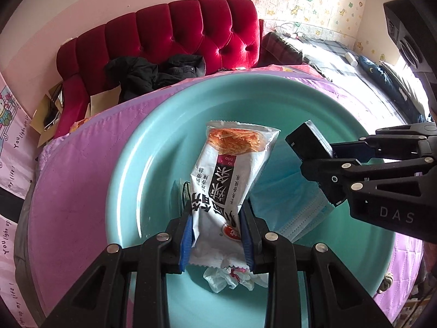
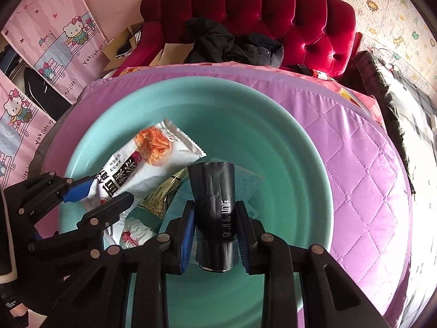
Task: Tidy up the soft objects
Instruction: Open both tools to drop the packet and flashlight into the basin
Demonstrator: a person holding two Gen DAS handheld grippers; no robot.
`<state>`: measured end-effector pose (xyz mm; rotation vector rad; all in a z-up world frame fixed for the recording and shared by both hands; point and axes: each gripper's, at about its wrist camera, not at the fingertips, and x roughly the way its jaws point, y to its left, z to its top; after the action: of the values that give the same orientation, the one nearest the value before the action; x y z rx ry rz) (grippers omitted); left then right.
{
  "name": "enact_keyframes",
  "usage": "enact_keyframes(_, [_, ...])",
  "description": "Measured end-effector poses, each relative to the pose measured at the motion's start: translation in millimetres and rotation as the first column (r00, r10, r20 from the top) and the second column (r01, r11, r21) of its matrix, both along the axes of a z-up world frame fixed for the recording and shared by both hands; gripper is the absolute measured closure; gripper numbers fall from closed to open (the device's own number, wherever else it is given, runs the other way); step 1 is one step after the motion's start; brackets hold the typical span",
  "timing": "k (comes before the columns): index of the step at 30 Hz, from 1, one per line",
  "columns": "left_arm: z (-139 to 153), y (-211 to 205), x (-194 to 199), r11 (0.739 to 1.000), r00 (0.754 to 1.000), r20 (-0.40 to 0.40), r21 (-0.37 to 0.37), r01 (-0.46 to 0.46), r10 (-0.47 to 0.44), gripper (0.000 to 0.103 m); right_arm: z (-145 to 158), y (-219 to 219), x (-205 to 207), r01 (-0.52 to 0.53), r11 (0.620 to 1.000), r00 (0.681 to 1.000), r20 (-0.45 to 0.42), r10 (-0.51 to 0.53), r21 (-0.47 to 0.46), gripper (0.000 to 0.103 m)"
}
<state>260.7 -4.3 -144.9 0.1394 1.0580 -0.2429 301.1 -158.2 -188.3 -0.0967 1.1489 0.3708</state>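
Over the teal basin (image 1: 153, 142), the left gripper (image 1: 218, 232) pinches a white snack bag (image 1: 232, 169) near its lower end, the blue pads pressed into both sides of the wrapper. The bag stands up out of the fingers and leans toward 12 o'clock, its orange picture at the top. In the right wrist view the same bag (image 2: 142, 169) sits at 9 o'clock, clamped by the left gripper (image 2: 101, 195) that enters from the left edge.

The right gripper (image 2: 215, 232) is closed on a black roll (image 2: 214, 205) with white lettering, gripped around its lower half, the roll pointing toward 12 o'clock. From the left wrist view the right gripper (image 1: 318, 158) comes in from 3 o'clock, holding the roll (image 1: 307, 140) above the basin's right side.

In the basin lies a blue face mask (image 1: 297, 213) at 4 o'clock of the left view, under the right gripper. A crumpled white wrapper (image 1: 232, 276) with red marks lies just below the snack bag at 6 o'clock. A yellowish packet (image 2: 166, 194) shows between the two grippers in the right view, partly hidden by the bag.

The basin rests on a purple quilted cover (image 2: 360, 169). Beyond it, at 12 o'clock, stands a red tufted sofa (image 1: 174, 32) with a black coat (image 1: 153, 71) on its seat.
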Motion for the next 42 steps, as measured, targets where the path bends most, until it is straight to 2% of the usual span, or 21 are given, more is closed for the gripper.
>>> enact_keyframes(8, [-2,-1,2,1.000,1.000,-0.005,0.009,0.010,-0.010,0.069,-8,-5,6,0.017,1.000,1.000,-0.018,-0.016,0.025,0.071])
enact_keyframes(12, [1,-3,0,0.999,1.000,0.012,0.032,0.028,-0.028,0.067,-4,-6,3,0.015,0.999,1.000,-0.007,-0.014,0.040,0.062])
enact_keyframes(13, [2,-4,-1,0.999,0.999,0.016,0.038,0.029,-0.029,0.065,-2,-6,2,0.017,0.999,1.000,-0.002,-0.017,0.037,0.055])
enact_keyframes(15, [3,-6,-2,0.998,0.999,0.020,0.048,0.028,-0.029,0.055,1,-6,2,0.023,0.999,1.000,0.004,-0.023,0.036,0.050])
enact_keyframes(16, [5,-6,-4,0.998,0.999,0.031,0.056,0.024,-0.026,0.039,2,-7,1,0.026,0.999,1.000,0.009,-0.027,0.036,0.043])
enact_keyframes(17, [7,-6,-5,0.998,0.999,0.041,0.059,0.018,-0.021,0.018,4,-7,0,0.027,0.999,1.000,0.015,-0.028,0.033,0.038])
enact_keyframes(19, [12,-5,-6,0.999,0.998,0.063,0.053,0.004,-0.007,0.002,8,-7,-1,0.033,0.999,0.999,0.029,-0.033,0.020,0.011])
enact_keyframes(21, [14,-4,-8,0.999,0.998,0.069,0.050,-0.007,0.003,0.000,12,-8,-4,0.039,0.999,0.998,0.038,-0.040,0.024,0.002])
enact_keyframes(23, [17,-4,-10,0.998,0.997,0.071,0.055,-0.010,0.006,0.000,15,-10,-6,0.048,0.999,0.998,0.043,-0.049,0.024,0.000])
enact_keyframes(42, [48,4,-75,0.995,0.993,0.110,0.077,-0.062,0.053,0.000,46,-19,-66,0.029,1.000,0.996,0.087,-0.029,0.003,0.000])
